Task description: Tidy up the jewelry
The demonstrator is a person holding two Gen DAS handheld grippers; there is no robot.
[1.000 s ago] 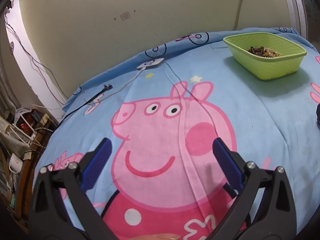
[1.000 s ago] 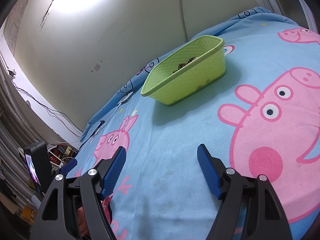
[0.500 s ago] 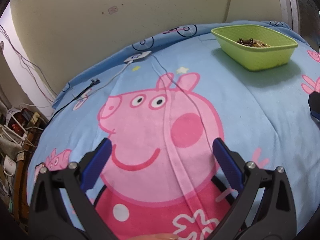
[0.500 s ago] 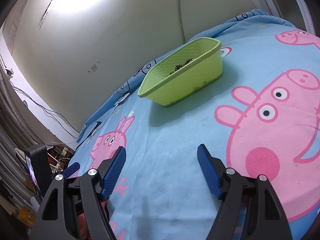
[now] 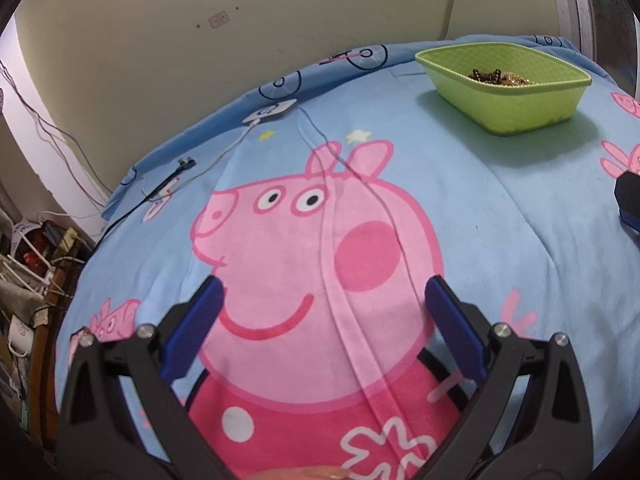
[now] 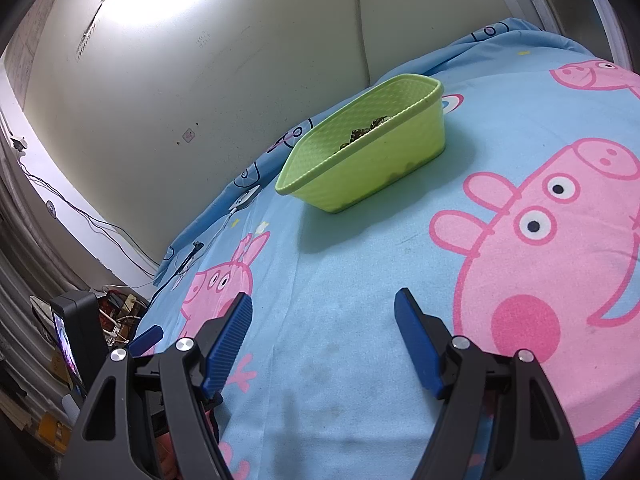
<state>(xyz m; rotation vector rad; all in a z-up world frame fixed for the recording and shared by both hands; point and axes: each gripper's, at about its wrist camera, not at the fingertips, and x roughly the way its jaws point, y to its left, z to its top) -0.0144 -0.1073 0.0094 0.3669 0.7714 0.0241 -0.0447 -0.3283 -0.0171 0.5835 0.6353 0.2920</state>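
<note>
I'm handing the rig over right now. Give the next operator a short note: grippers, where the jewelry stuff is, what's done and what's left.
Left gripper: open, empty, above the cartoon-pig blanket.
Right gripper: open, empty, pointed at the green basket.
Basket sits on the blanket near the wall; a tangle of dark and gold jewelry lies inside.
Done: nothing visibly sorted.
Left: reach the basket, take pieces out, organize them. No other tray or box in view.

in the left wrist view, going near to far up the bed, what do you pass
left gripper with open jaws → big pig print → white charger puck → green basket of jewelry → wall
</note>
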